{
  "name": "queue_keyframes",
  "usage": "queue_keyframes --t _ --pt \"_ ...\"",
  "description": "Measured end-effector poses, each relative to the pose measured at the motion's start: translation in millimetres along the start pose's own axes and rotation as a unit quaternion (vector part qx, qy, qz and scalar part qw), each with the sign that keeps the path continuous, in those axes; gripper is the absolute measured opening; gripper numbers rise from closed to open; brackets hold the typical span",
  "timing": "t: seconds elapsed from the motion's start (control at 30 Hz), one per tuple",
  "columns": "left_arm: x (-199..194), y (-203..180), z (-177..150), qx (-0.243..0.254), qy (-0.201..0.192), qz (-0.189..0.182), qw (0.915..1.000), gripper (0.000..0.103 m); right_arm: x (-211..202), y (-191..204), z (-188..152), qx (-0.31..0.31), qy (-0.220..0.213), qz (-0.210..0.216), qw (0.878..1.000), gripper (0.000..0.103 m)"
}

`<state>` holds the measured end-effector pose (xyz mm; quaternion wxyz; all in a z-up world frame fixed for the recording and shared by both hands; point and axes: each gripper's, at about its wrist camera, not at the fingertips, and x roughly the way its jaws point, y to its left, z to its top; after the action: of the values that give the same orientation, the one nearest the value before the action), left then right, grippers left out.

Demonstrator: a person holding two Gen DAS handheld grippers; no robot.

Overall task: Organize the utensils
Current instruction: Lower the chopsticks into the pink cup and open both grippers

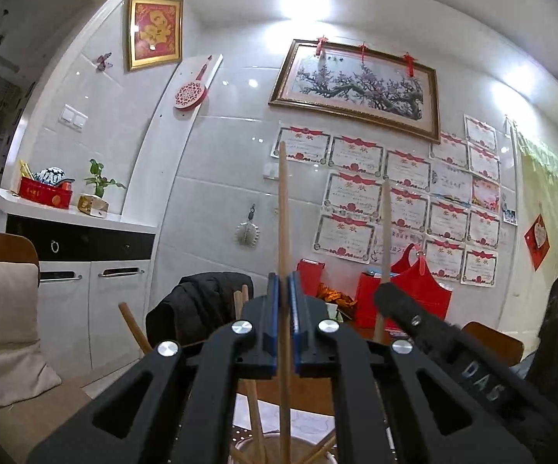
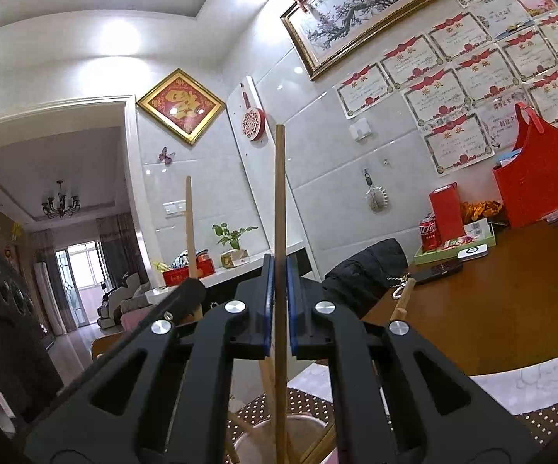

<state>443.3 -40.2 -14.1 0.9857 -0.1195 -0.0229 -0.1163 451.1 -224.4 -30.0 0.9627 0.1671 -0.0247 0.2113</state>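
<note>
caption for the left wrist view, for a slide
Left gripper shut on an upright chopstick above a metal holder.

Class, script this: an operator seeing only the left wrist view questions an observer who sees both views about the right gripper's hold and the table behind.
Operator: Is the right gripper gripping squarely?
Observer: Yes; the right gripper has its fingers shut on a dark chopstick, held upright.
Operator: Anything on the table?
Observer: A red cola can stands on the wooden table, near the wall.
</note>
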Motion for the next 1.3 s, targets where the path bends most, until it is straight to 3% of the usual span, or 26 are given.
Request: queue_keyframes --t 0.37,0.63,0.77,0.83,0.87,0.9,1.3 --pt "7.9 -1.1 -20.5 0.007 0.024 0.0 0.9997 0.006 2.7 -4.8 1.8 0.009 -0.015 -0.002 1.0 0.007" --pt "8.8 5.9 -24.3 0.0 0.046 0.019 0.9988 0.006 6.3 -1.1 -2.9 -0.001 0.001 0.001 1.0 0.007" --pt "4.5 7.4 -22.2 -0.003 0.048 0.015 0.9987 0.006 1.7 -0.6 3.7 0.003 -0.013 0.003 1.0 0.007" --pt "2.0 9.4 -19.5 -0.009 0.048 0.015 0.9987 0.01 -1.3 -1.3 7.1 0.007 -0.024 0.003 1.0 0.007" --pt "1.4 10.6 -18.3 -0.013 0.048 0.015 0.9986 0.019 -1.0 -1.6 7.1 0.007 -0.024 0.003 1.0 0.007" --pt "0.1 12.0 -16.7 -0.016 0.048 0.018 0.9986 0.021 -0.2 -2.0 6.3 0.007 -0.023 0.001 1.0 0.007" --pt "-11.2 13.0 -2.1 0.02 0.064 0.062 0.9958 0.027 6.0 1.9 -10.8 -0.004 0.026 -0.002 1.0 0.007"
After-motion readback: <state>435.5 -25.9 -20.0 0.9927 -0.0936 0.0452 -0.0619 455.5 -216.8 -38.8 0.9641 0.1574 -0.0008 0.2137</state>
